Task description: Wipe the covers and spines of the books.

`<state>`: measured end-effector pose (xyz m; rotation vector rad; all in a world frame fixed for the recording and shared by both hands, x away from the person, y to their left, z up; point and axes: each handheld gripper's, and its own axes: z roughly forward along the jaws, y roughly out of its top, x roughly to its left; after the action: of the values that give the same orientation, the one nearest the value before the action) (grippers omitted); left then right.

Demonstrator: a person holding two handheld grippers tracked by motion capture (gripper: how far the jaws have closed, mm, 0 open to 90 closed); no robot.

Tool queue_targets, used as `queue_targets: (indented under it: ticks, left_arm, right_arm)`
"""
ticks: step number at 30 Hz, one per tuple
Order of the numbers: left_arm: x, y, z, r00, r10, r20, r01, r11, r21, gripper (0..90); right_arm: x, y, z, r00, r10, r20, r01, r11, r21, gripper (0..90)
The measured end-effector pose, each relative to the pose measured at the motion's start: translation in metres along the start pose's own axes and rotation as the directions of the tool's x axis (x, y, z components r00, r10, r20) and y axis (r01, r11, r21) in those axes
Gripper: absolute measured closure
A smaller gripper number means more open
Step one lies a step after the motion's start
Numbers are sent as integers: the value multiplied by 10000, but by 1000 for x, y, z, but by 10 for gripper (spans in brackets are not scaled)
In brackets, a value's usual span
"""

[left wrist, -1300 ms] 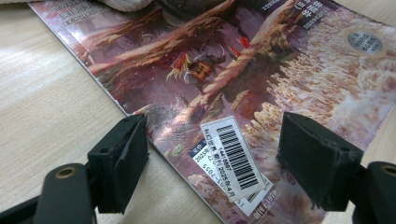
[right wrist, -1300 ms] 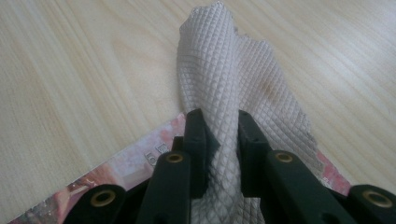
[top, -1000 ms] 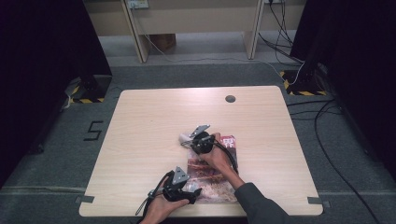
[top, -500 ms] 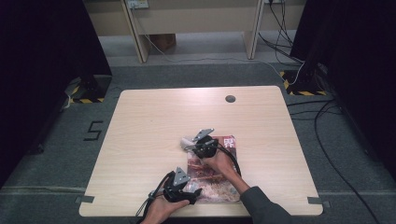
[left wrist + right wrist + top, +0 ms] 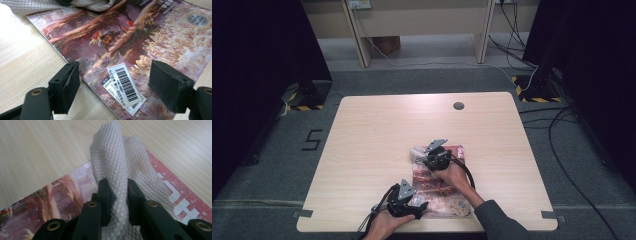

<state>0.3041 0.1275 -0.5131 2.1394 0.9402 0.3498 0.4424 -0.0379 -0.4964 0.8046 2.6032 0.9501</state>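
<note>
A magazine (image 5: 439, 187) lies flat on the near part of the tabletop (image 5: 377, 130), close to the front edge, its cover a reddish-brown illustrated scene. In the left gripper view a white barcode sticker (image 5: 124, 84) sits on the cover (image 5: 140, 37); beside the bars a line of small print includes the digits "2025", the rest too small and tilted to read. A round silver sticker (image 5: 197, 20) near the cover's far corner carries print that is illegible. In the right gripper view large white characters (image 5: 180, 202) stand on the red band of the magazine (image 5: 62, 192), cut off at the frame edge and not readable as a word.

A white, diamond-textured cloth (image 5: 122, 170) rests on the far end of the magazine. The right gripper (image 5: 117, 195) is clenched on a bunched fold of this cloth, which stands up between its pads. The left gripper (image 5: 115, 82) hovers with its jaws spread wide over the near corner of the magazine, astride the barcode sticker, grasping nothing.

Against the frame a second ago, the right gripper (image 5: 434, 157) and the cloth (image 5: 417, 152) sit in much the same spot at the magazine's far end, and the left gripper (image 5: 412, 205) has kept its place at the near corner.
</note>
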Motion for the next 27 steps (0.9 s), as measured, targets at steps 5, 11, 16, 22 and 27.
queue_targets:
  ticks: [5,11,16,22,27]
  left_arm:
    - [0,0,0,10000,-13,-24,13,10000,-20,236]
    - [-2,0,0,10000,-3,-98,2,10000,-51,236]
    - [-2,0,-1,9998,114,-159,-114,9999,-28,232]
    - [0,0,0,9998,-192,-48,192,9998,-18,210]
    - [-1,-1,-2,9999,33,-112,-32,10000,37,216]
  right_arm:
    - [9,-2,-2,9995,-214,-217,214,9998,-3,757]
    - [11,-3,-4,9982,-379,-455,379,9993,-13,769]
    - [3,-5,-4,9993,-123,-347,121,9999,-61,769]
    - [18,-4,-6,9972,-655,-373,658,9978,63,767]
    - [17,-7,-8,9971,-529,-552,533,9986,48,768]
